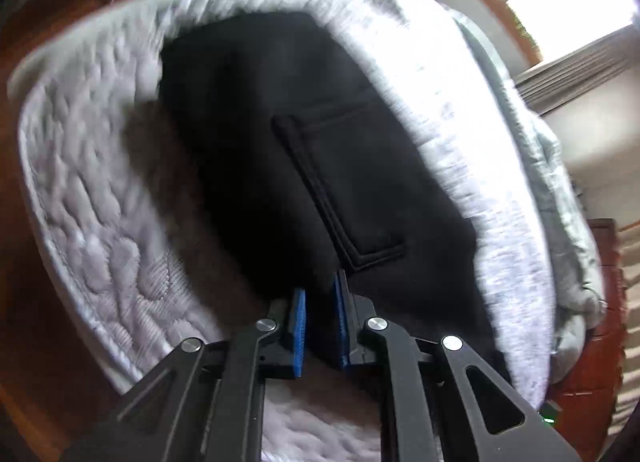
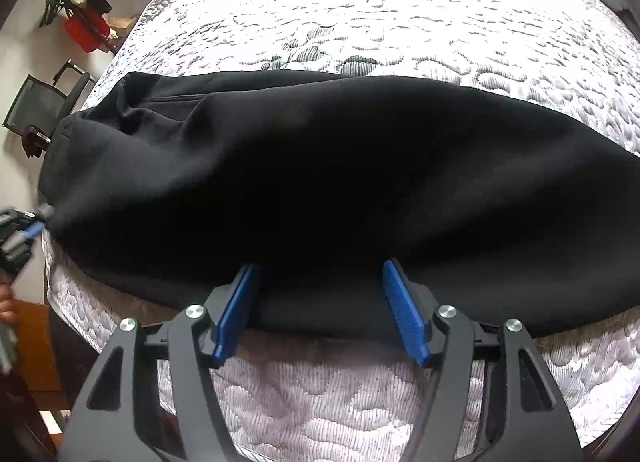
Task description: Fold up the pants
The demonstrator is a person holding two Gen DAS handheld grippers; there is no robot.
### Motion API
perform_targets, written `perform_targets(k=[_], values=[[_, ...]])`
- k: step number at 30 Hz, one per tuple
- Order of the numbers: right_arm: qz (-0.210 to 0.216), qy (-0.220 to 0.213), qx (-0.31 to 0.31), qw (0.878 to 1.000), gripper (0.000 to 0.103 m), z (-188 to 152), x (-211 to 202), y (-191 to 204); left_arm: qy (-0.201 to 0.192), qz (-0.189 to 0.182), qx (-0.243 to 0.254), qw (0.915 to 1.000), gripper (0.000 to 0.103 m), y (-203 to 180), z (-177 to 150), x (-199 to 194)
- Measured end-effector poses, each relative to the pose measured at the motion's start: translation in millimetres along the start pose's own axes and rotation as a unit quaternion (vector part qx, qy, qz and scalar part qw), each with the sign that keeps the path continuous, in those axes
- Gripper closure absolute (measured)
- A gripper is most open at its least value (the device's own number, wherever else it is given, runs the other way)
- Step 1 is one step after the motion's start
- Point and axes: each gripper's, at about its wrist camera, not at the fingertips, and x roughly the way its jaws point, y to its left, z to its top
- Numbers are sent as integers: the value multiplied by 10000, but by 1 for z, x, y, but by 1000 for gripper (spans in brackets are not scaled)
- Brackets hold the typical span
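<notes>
Two grippers meet black pants (image 2: 320, 181) spread across the mattress (image 2: 400, 21): left gripper (image 1: 322, 296) pinched on the hem at 6 o'clock; right gripper (image 2: 318, 274) spread, straddling the near edge.

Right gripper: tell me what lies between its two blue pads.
In the right wrist view, the near edge of the black pants lies between the open right gripper pads, over the quilted mattress.

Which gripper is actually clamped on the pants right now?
The left gripper: its blue pads are pinched together on the black pants. The right gripper stands wide open, the pants' edge just lying between its pads.
</notes>
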Motion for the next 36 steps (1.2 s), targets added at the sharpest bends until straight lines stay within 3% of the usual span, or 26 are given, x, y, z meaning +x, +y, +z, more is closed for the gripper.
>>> perform_targets(k=[3,8,12,14,17,21,24,28,32,36], values=[[-65,36,-74,9999,36,3,0,4,61,-22,-116,9999,89,9,2,16],[179,-3,-255,9995,41,13,-25,14,-204,103,339,9992,82,-3,-4,-32],[280,-350,-754,9962,41,32,-53,50,-706,493,831,9928,84,-26,-5,-67],[447,-352,-932,9940,41,42,-53,71,-814,377,944,9915,81,-32,-3,-75],[429,-248,-1108,9926,42,51,-35,95,-701,232,1087,9913,69,-44,3,-65],[448,59,-1018,9938,42,51,6,101,-319,652,1534,9855,69,-45,4,-17],[458,236,-883,9948,42,50,29,93,-24,824,1544,9846,70,-33,5,15],[581,242,-993,9931,42,61,18,96,-66,703,1579,9849,67,-41,6,0],[695,-25,-1126,9912,41,85,-2,108,-313,725,1908,9785,48,-61,12,-15],[627,-9,-1158,9913,41,110,13,121,-194,817,2034,9755,48,-73,19,-3]])
